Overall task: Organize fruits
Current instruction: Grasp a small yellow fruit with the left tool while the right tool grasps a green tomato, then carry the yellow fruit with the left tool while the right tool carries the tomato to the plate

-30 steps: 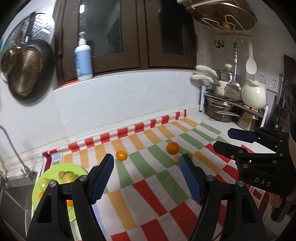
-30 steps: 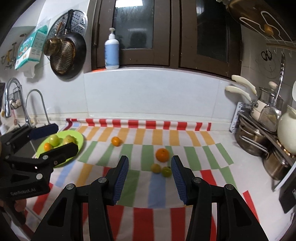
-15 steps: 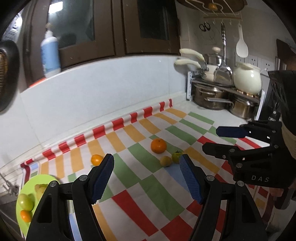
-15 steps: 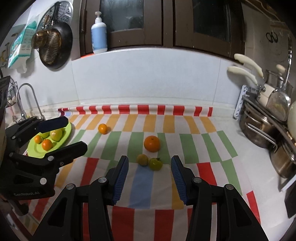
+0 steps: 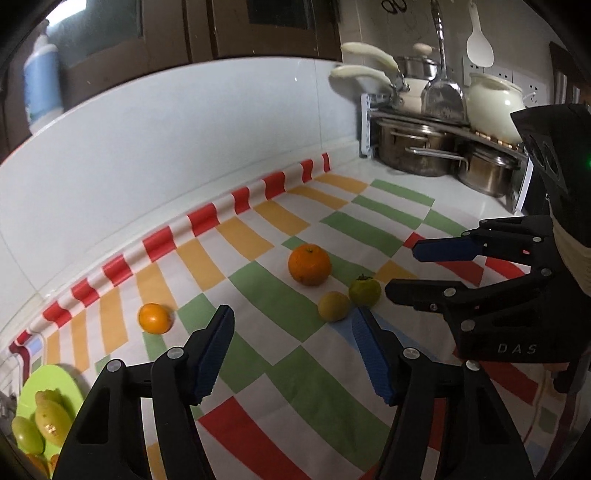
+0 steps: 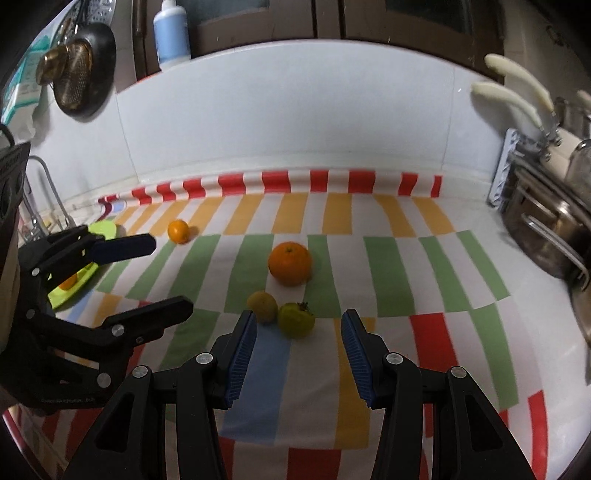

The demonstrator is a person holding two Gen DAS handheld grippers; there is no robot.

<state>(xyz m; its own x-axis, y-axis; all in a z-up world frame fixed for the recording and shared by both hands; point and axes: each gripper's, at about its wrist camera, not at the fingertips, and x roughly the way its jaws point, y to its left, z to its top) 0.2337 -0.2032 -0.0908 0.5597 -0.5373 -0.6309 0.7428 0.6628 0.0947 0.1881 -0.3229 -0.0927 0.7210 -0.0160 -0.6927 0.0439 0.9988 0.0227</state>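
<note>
A large orange (image 6: 290,262), a small yellow fruit (image 6: 262,306) and a green fruit (image 6: 295,319) lie together on the striped cloth. A small orange (image 6: 178,231) lies apart to the left. My right gripper (image 6: 298,325) is open and empty, just short of the green fruit. My left gripper (image 5: 291,325) is open and empty, above the cloth between the small orange (image 5: 155,318) and the yellow fruit (image 5: 333,305). A green plate (image 5: 51,380) with several fruits sits at the far left. The large orange (image 5: 309,264) and green fruit (image 5: 365,291) also show in the left wrist view.
A rack of steel pots (image 5: 417,151) and a white kettle (image 5: 493,107) stands at the right. A sink tap (image 6: 44,195) is at the far left. A pan (image 6: 81,74) hangs on the wall, and a soap bottle (image 6: 171,35) stands on the ledge.
Both grippers have moved forward and down toward the fruits, which look larger now. My right gripper has closed in on the green fruit. Both stay open.
</note>
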